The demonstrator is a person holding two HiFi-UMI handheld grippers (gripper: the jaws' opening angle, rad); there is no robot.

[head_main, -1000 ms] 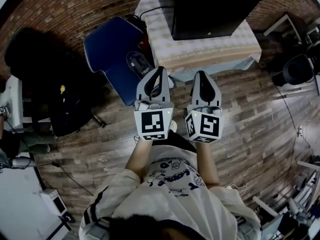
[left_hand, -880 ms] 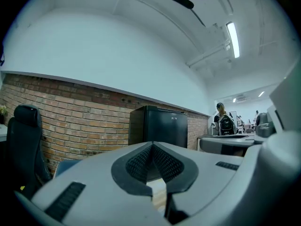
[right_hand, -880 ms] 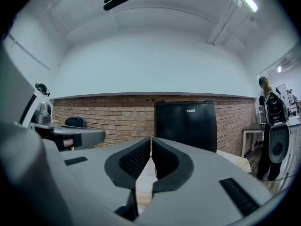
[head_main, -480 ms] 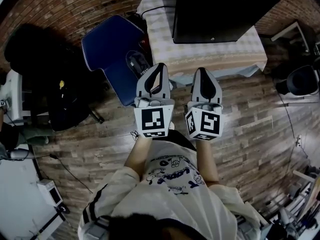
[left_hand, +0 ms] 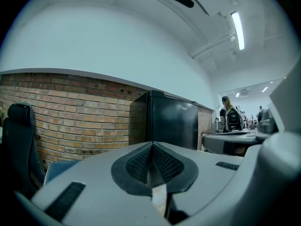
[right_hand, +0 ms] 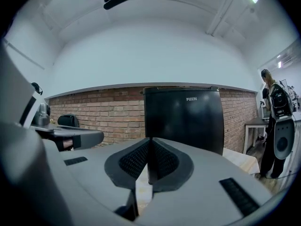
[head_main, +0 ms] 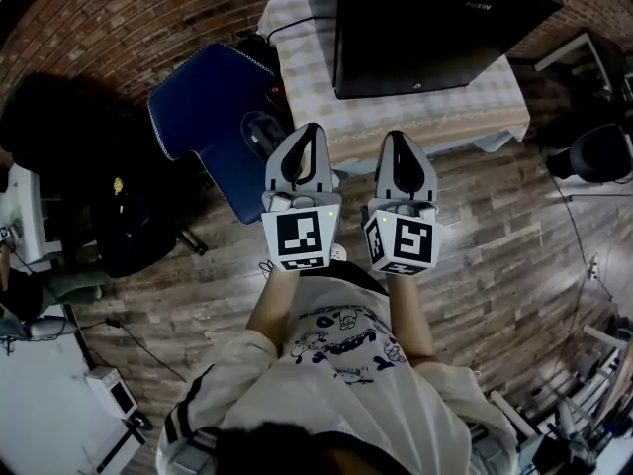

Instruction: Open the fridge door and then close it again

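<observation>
Left gripper (head_main: 313, 137) held out in front of the chest, forearm straight, pointing approx. level toward the fridge (head_main: 435, 18). Its jaws are pressed together w/ nothing btwn them. Right gripper (head_main: 397, 142) is just beside it, parallel, same pose, jaws likewise closed tight & empty.

Fridge is black, door shut, and stands on a counter (head_main: 415, 117) w/ a checked cloth. It's ahead of both grippers and apart from them, more in line w/ the right one.

Left of the counter is a blue chair (head_main: 213, 107), v. close to it; further left, a black office chair (head_main: 79, 166). Wood-plank floor (head_main: 514, 255), brick wall (head_main: 119, 18) behind. A person (right_hand: 273, 121) stands far right in the bkgd.
</observation>
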